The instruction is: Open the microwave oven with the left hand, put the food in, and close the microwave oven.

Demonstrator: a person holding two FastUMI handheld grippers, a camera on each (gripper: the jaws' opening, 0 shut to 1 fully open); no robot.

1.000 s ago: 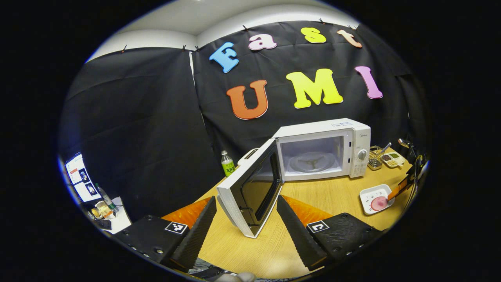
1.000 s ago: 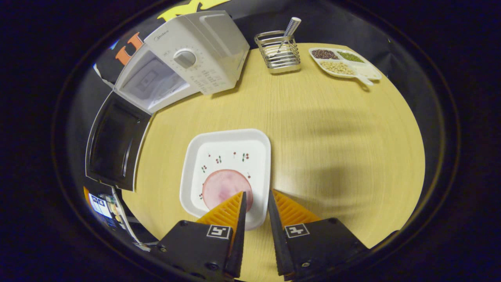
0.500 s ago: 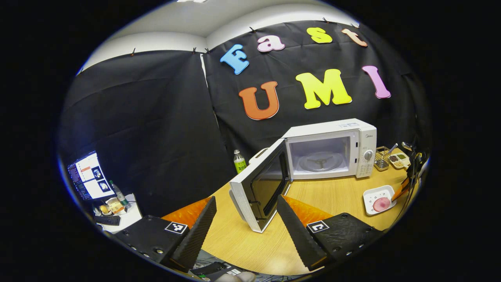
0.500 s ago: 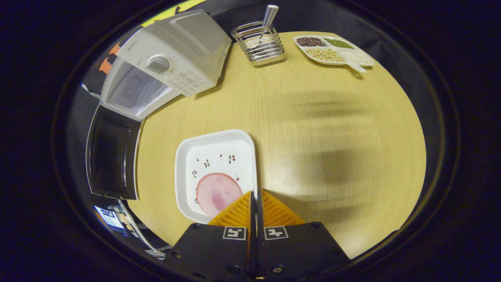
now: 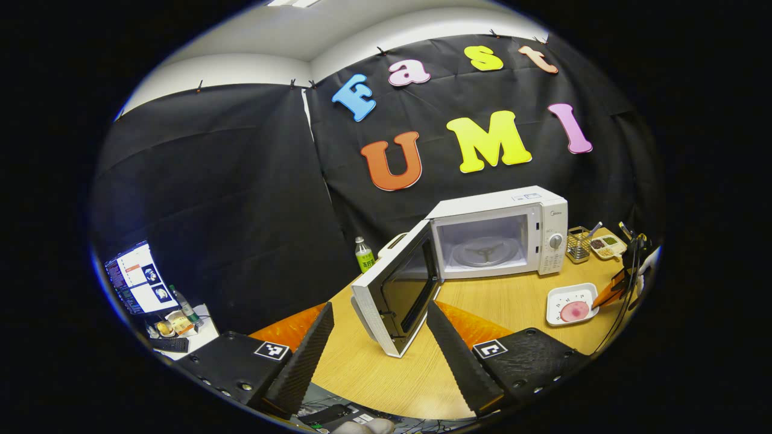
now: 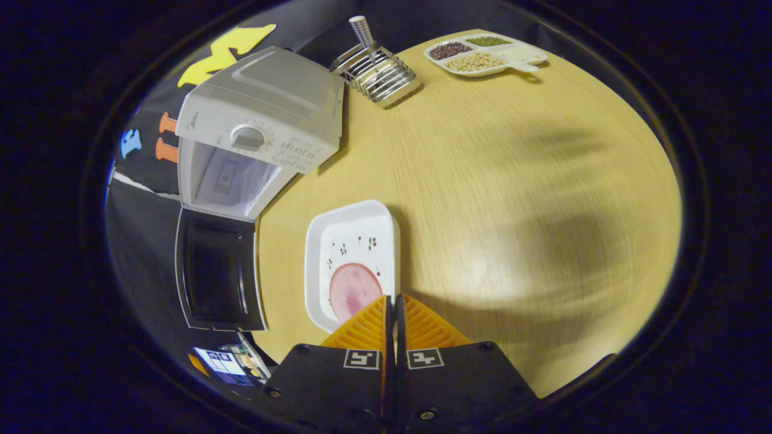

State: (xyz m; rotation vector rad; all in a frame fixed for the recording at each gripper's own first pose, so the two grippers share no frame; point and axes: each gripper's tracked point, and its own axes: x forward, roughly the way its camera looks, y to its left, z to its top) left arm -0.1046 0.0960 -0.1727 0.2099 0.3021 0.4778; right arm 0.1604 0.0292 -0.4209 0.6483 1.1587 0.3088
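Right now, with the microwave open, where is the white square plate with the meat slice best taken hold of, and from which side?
By the raised rim at the near right corner of the plate, coming in low from the side away from the microwave. The rim is thin and upturned, so fingers can pinch it without touching the meat slice. The right gripper is closed on that edge.

White microwave (image 5: 500, 232) door (image 5: 395, 295) open; pink food slice (image 6: 354, 288) on square plate (image 6: 353, 241).
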